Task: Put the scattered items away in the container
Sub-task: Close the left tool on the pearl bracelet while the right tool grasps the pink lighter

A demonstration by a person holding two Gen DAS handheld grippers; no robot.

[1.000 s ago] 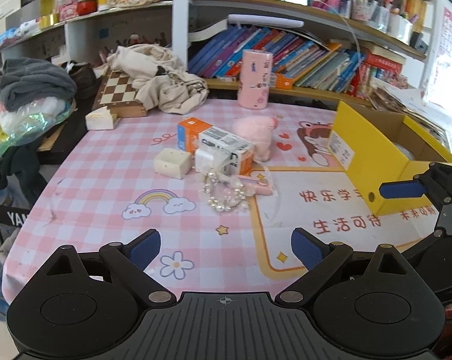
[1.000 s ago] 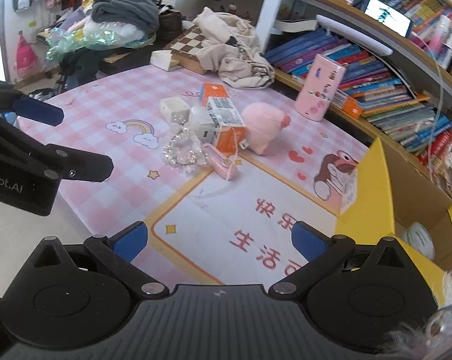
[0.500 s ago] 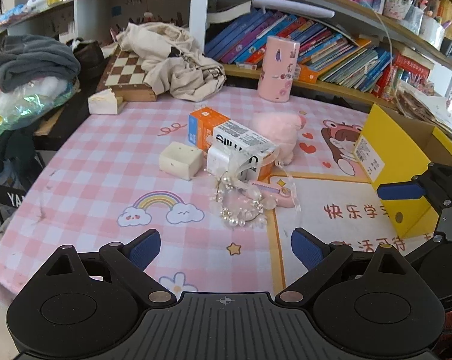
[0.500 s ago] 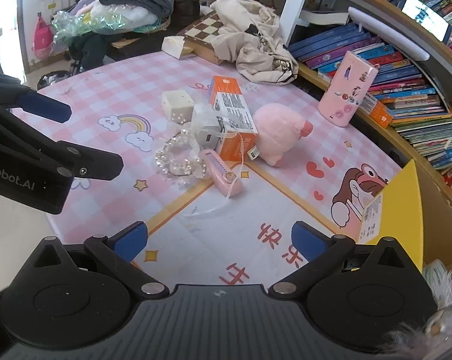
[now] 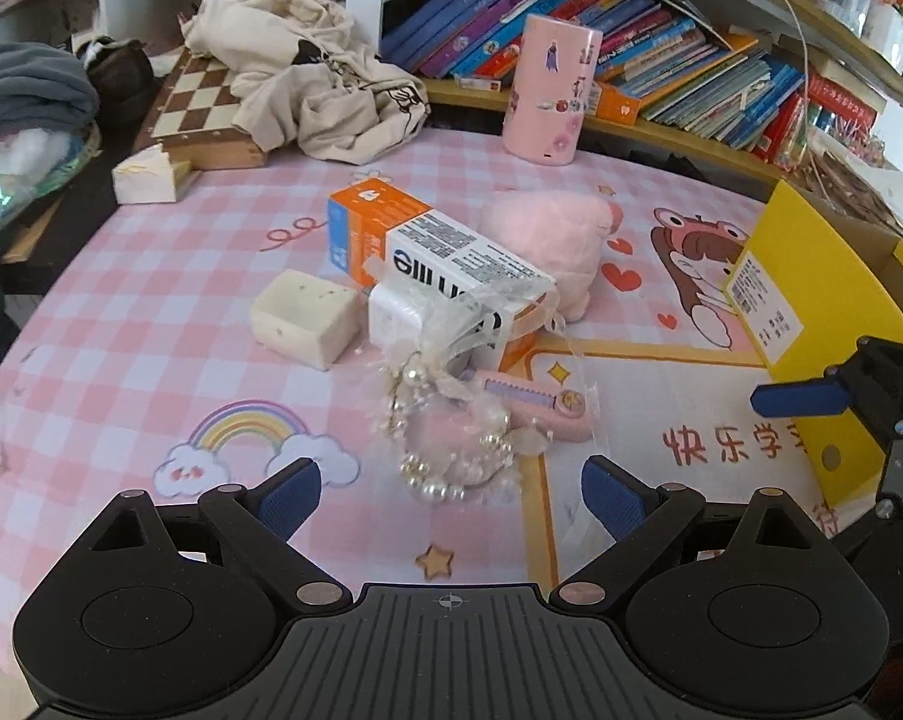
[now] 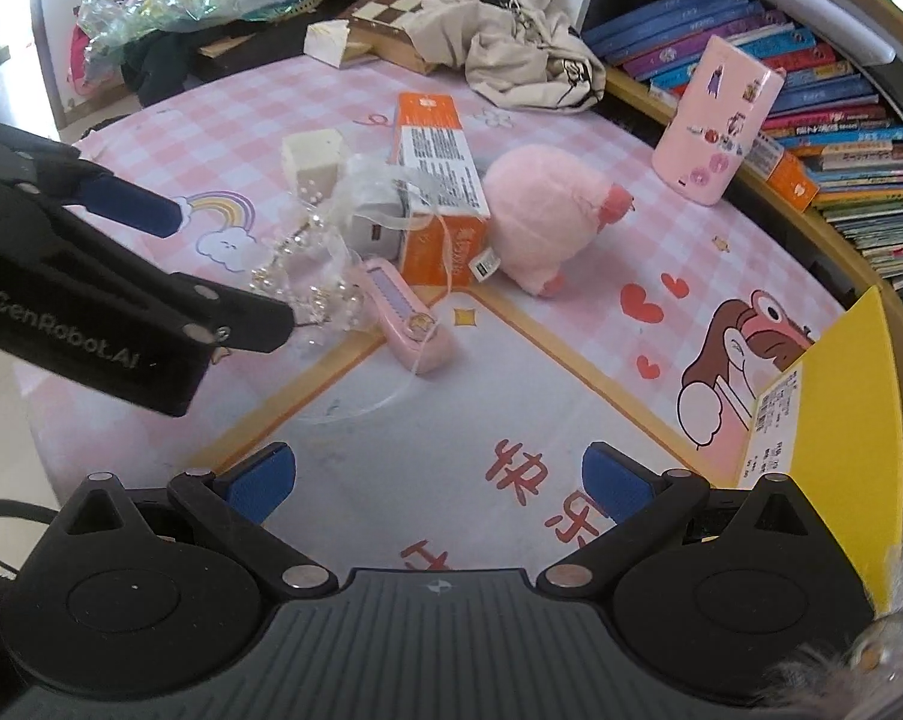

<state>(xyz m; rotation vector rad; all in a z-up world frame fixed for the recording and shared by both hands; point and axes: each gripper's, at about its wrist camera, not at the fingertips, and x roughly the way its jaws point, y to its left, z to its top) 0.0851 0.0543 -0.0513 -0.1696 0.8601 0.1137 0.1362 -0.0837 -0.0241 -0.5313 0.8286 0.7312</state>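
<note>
Left wrist view showed my left gripper [image 5: 450, 495] with its blue pads spread wide and nothing between them, hovering over the pink checked tablecloth [image 5: 121, 324]. Bare cloth lay open from 7 to 10 o'clock, out to the table's curved left edge. The pearl bracelet [image 5: 451, 450] in its clear wrapping sat just ahead at 12 o'clock, near the pads but not touching them.

The clutter bunched tightly beyond it. I counted one pearl bracelet, one pink comb case [image 5: 535, 414] touching the bracelet's wrapping at 1 o'clock, one white charger [image 5: 394, 324], one orange-and-white box [image 5: 433, 252] lying over the charger, one cream block [image 5: 304, 324] at 11 o'clock just beside the charger, and one pink plush toy [image 5: 547, 240] against the box's far side. One pink cylinder [image 5: 550, 99] stood upright well behind, near the bookshelf edge.

The one yellow box [image 5: 811, 312], the container, stood at 2 o'clock at the table's right edge, well apart from the pile.

In the right wrist view, my right gripper [image 6: 439, 480] also had its pads wide apart and empty, over the white printed mat [image 6: 451, 420]. That mat was clear room between the pile at 11 o'clock and the yellow wall at 3 o'clock.
</note>
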